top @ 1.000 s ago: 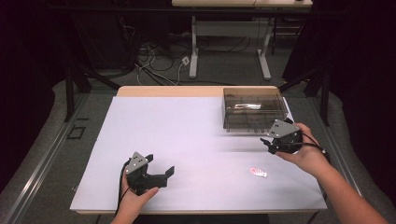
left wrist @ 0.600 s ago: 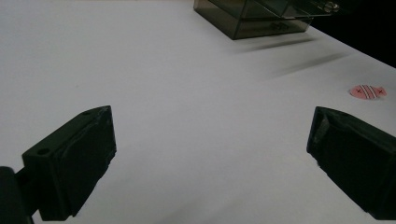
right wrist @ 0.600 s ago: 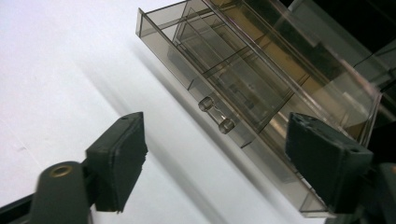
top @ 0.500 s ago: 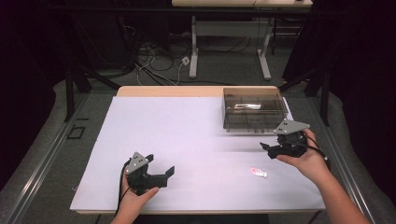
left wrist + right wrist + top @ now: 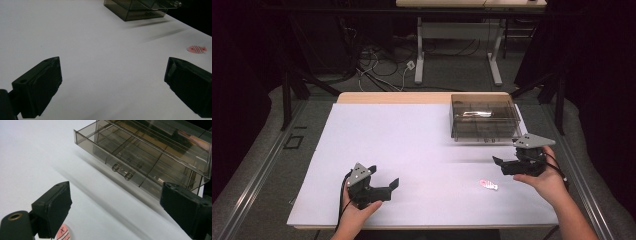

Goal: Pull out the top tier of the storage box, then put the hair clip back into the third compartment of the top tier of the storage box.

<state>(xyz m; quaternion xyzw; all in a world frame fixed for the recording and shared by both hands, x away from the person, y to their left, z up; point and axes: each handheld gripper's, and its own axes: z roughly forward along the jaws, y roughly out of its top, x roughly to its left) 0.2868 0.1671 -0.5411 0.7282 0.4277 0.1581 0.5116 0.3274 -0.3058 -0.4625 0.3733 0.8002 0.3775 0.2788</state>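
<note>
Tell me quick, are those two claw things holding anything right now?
Left gripper: open, holding nothing, resting on the white table.
Right gripper: open, empty, jaws just been opening; the small pink fish piece lies below it.

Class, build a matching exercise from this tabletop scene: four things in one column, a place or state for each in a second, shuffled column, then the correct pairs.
Things:
1. drawer box
2. fish-shaped sticker
3. left gripper
4. right gripper

Places or states:
A. pink, striped, flat on the white sheet
B. near edge, left side, jaws open, empty
C. far right corner, smoky clear plastic, drawer pulled out
D. open, empty, just beyond the sticker

Pairs: 1-C, 2-A, 3-B, 4-D
</note>
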